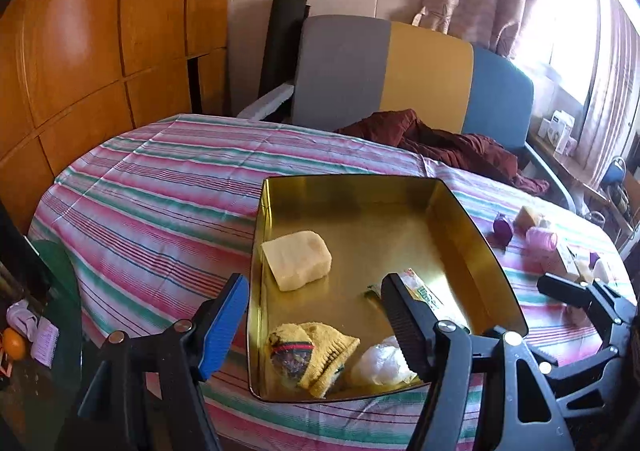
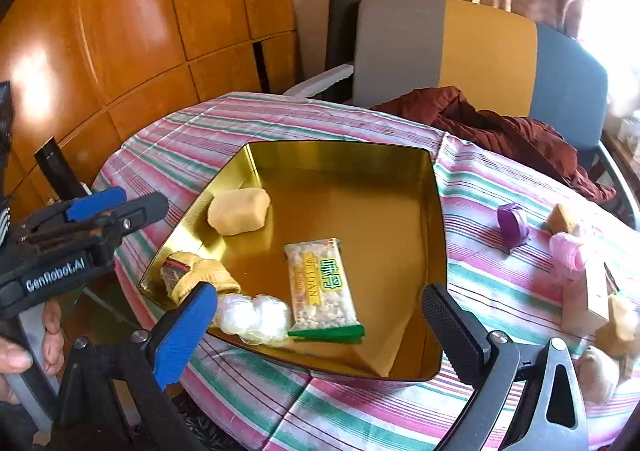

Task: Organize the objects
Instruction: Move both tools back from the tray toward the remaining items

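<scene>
On the striped bench, the gold tin already holds a sponge, snack packet and sock, and both grippers, left gripper and right gripper, hover with fingers open and empty, so next probably comes fetching the purple ring lying right of the tin.

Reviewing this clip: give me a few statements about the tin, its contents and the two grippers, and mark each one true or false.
1. The snack packet lies inside the gold tin. True.
2. The purple ring sits in the tin. False: it is on the striped tablecloth, to the right of the tin.
3. The right gripper is shut on the packet. False: its jaws stand wide open and hold nothing.
4. The left gripper is open and empty. True.
5. A pale yellow sponge lies in the tin. True.
</scene>
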Demonstrator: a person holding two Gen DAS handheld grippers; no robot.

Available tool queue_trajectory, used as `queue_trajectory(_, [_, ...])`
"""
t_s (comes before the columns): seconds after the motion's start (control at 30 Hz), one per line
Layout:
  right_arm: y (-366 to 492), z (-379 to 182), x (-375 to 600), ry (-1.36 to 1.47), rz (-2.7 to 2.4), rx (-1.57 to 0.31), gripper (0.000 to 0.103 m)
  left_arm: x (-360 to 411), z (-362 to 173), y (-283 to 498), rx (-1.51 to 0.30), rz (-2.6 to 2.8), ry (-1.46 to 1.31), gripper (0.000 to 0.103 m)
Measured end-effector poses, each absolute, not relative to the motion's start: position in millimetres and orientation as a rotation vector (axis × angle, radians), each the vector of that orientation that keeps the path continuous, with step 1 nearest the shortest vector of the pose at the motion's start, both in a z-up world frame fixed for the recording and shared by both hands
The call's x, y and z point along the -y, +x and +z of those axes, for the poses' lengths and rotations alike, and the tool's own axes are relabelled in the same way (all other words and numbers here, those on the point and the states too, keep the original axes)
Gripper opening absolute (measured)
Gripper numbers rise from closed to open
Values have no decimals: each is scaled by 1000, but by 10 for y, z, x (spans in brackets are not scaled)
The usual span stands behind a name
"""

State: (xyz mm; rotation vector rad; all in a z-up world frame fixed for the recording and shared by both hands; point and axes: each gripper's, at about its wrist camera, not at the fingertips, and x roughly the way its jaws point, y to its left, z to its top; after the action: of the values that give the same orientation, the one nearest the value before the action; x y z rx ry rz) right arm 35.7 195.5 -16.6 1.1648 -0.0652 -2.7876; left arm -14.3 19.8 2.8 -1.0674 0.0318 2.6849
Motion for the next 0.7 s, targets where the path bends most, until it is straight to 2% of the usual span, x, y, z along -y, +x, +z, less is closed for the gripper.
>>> queue_trajectory(0.7, [404, -208, -2434, 1191, -2882, 186, 103, -612, 126, 43, -252, 2669, -972, 70])
